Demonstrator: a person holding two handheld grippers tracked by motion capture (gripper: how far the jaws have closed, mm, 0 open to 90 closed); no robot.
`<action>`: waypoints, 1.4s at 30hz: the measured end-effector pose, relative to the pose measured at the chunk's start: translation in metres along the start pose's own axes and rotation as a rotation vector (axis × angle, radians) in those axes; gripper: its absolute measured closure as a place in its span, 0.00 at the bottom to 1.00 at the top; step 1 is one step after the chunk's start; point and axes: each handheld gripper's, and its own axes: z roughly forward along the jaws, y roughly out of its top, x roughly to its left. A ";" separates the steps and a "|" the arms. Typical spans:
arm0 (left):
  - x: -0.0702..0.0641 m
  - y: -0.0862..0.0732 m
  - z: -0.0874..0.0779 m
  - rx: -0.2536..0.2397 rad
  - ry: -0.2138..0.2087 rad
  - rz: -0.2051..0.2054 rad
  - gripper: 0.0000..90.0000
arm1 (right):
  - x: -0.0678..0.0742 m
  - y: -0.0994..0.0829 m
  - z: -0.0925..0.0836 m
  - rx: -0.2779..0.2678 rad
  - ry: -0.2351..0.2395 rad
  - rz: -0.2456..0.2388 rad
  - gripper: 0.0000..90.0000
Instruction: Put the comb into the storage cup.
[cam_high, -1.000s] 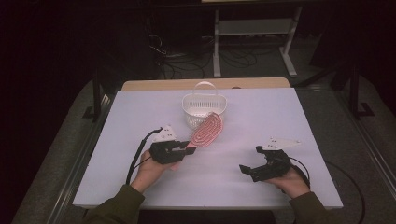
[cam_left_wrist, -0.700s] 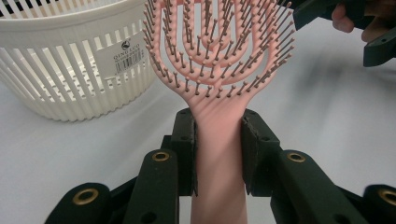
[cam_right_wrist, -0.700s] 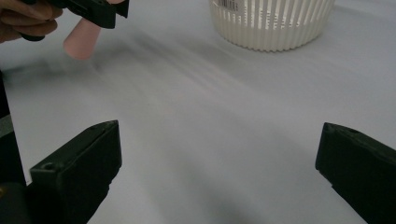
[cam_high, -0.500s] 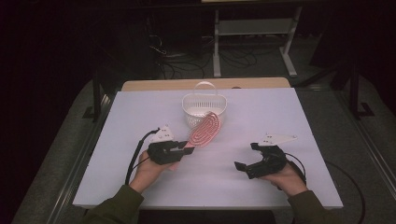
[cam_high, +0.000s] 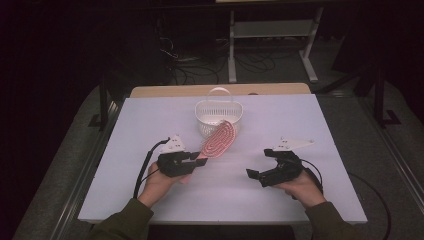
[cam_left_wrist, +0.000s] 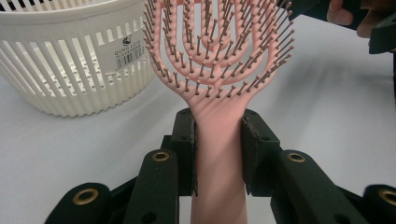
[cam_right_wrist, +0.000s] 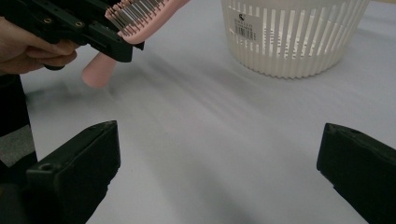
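A pink hairbrush (cam_high: 218, 140) with many bristles is held by its handle (cam_left_wrist: 219, 154) in my left gripper (cam_high: 196, 161), whose jaws are shut on it. Its head (cam_left_wrist: 219, 42) is raised off the table and points toward the white slatted basket (cam_high: 218, 116), ending close in front of it. In the right gripper view the brush (cam_right_wrist: 140, 16) and the left gripper (cam_right_wrist: 70, 28) show at the upper left. My right gripper (cam_high: 261, 165) hovers at the table's right, jaws wide open with nothing between them, turned toward the left hand.
The basket (cam_left_wrist: 70, 60) carries a handle and a small label and stands at the back middle of the white table (cam_high: 310, 125). A wooden board edge (cam_high: 165, 91) lies behind the table. Dark floor, cables and a metal stand sit beyond.
My right gripper has shifted left toward the middle and risen a little. The left gripper and the brush have stayed in place.
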 end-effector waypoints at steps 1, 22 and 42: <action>0.000 0.000 -0.001 -0.002 -0.001 -0.001 0.78 | 0.000 0.002 0.001 -0.001 0.001 -0.004 0.00; 0.000 -0.002 -0.002 -0.011 0.007 -0.008 0.78 | 0.003 0.028 0.017 -0.011 0.025 -0.021 0.00; -0.002 -0.003 -0.002 -0.017 0.020 -0.005 0.78 | 0.006 0.053 0.031 -0.052 0.051 -0.003 0.00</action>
